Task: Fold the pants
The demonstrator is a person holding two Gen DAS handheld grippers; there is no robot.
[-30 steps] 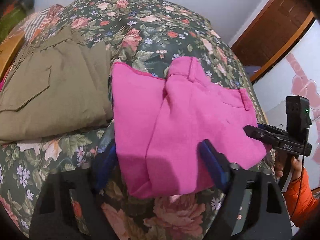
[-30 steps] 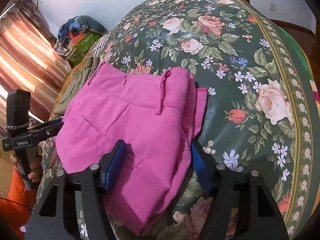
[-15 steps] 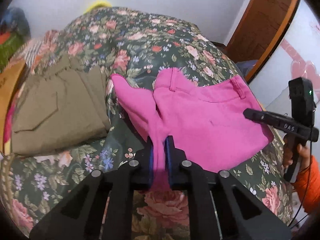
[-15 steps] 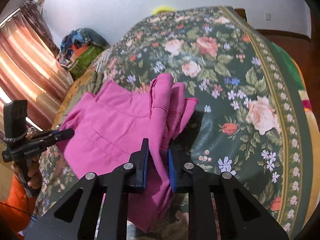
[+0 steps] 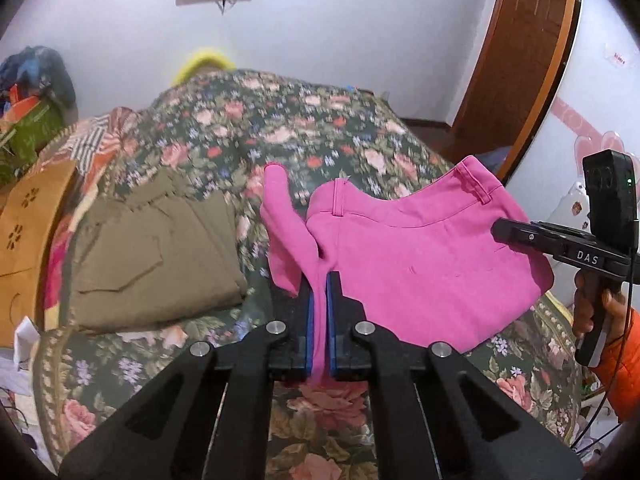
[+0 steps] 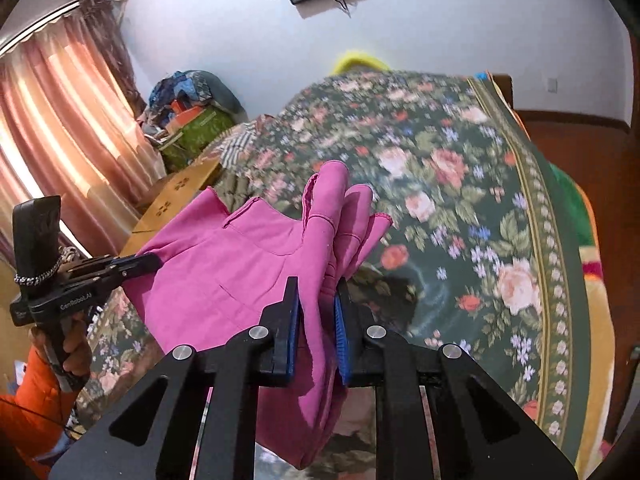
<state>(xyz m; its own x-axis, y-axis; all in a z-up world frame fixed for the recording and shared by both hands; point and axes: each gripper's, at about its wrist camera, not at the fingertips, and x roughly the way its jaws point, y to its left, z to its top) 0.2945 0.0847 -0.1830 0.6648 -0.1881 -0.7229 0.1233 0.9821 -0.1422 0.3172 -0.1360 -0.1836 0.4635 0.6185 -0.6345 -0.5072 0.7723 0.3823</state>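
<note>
The folded pink pants (image 5: 420, 264) hang lifted above the floral bedspread (image 5: 280, 128), stretched between my two grippers. My left gripper (image 5: 319, 280) is shut on one side edge of the pants. My right gripper (image 6: 318, 288) is shut on the bunched opposite edge of the pants (image 6: 224, 264). In the left wrist view the right gripper (image 5: 504, 230) shows at the right, pinching the far edge. In the right wrist view the left gripper (image 6: 150, 262) shows at the left, pinching the other edge.
Folded olive-green pants (image 5: 152, 248) lie on the bed to the left. A wooden board (image 5: 28, 232) stands at the bed's left edge. A pile of bags (image 6: 192, 120) sits by the curtain. A wooden door (image 5: 524, 52) is at the right.
Both grippers have closed on opposite edges of the pink pants and lifted them off the bedspread. The views have tilted upward toward the wall.
</note>
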